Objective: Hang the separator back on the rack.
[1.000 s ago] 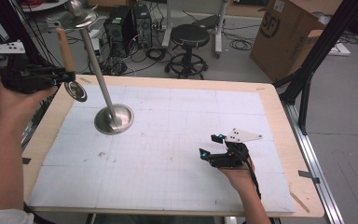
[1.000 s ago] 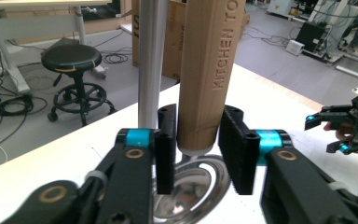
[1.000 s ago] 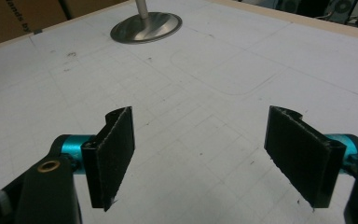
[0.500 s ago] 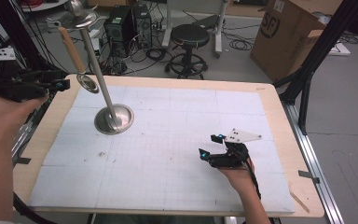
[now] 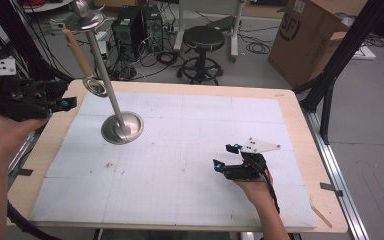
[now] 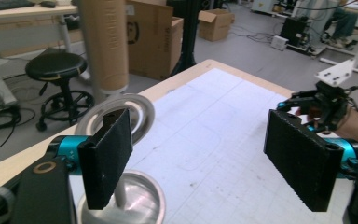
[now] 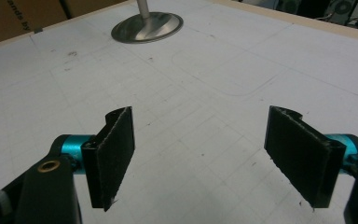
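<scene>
Left gripper [image 5: 64, 104] off the ladle [image 5: 85, 62], hang looks done.
Ladle hangs on the steel stand [image 5: 122, 127], far left; left jaws just opened, empty. Right gripper [image 5: 226, 156] rests near right, jaws wide, empty; only retreat left.

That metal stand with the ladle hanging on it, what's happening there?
A person works at a table with a handheld gripper in each hand. The left gripper, at the table's left edge, has just been opening its jaws; nothing sits between them. Beside it a wooden-handled ladle hangs on a tilted metal stand. The right gripper rests open on the white mat, holding nothing.
</scene>
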`<state>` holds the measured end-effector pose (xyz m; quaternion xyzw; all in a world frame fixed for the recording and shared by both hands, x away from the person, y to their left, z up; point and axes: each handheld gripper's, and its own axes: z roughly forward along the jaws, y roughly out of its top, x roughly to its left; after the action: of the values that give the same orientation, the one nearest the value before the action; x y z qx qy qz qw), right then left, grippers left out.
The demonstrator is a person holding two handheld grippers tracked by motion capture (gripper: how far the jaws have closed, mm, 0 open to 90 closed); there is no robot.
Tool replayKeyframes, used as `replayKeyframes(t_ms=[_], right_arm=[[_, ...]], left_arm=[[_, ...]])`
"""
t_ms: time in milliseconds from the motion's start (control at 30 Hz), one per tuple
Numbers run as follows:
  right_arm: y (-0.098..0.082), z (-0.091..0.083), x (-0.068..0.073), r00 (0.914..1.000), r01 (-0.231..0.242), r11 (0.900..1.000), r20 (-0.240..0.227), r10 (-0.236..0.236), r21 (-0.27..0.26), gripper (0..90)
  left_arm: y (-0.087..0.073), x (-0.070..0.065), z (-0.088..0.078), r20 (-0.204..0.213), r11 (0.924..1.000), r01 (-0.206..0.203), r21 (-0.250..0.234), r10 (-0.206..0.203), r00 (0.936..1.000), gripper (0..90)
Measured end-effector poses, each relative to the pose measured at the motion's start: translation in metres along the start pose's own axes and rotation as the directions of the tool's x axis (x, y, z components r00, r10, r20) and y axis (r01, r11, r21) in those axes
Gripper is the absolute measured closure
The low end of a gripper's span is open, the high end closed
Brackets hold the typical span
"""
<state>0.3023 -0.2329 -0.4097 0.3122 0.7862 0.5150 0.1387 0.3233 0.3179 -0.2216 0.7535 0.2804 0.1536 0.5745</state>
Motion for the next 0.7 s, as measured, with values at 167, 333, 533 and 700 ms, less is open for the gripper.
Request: replayKeyframes(t_ms=[167,333,533,700], right_arm=[[0.000,0.000,0.000,1.0000,-0.004,1.000,0.000,0.004,-0.002,23.4],[0.000,0.000,0.000,1.0000,-0.008,1.000,0.002,0.008,-0.001,23.4],[0.000,0.000,0.000,1.0000,-0.006,1.000,-0.001,0.006,-0.002,23.4],[0.000,-0.001,0.000,1.0000,-0.006,1.000,0.000,0.006,-0.006,23.4]], left_arm=[[0.000,-0.013,0.008,0.030,0.9998,-0.019,-0.003,0.019,0.9994,19.2],[-0.001,-0.025,0.016,0.084,0.9991,-0.042,-0.002,0.042,0.9956,17.6],[-0.003,-0.035,0.029,0.132,0.9972,-0.071,0.023,0.068,0.9889,13.9],[-0.011,-0.040,0.040,0.158,0.9962,-0.078,0.037,0.072,0.9849,12.1]])
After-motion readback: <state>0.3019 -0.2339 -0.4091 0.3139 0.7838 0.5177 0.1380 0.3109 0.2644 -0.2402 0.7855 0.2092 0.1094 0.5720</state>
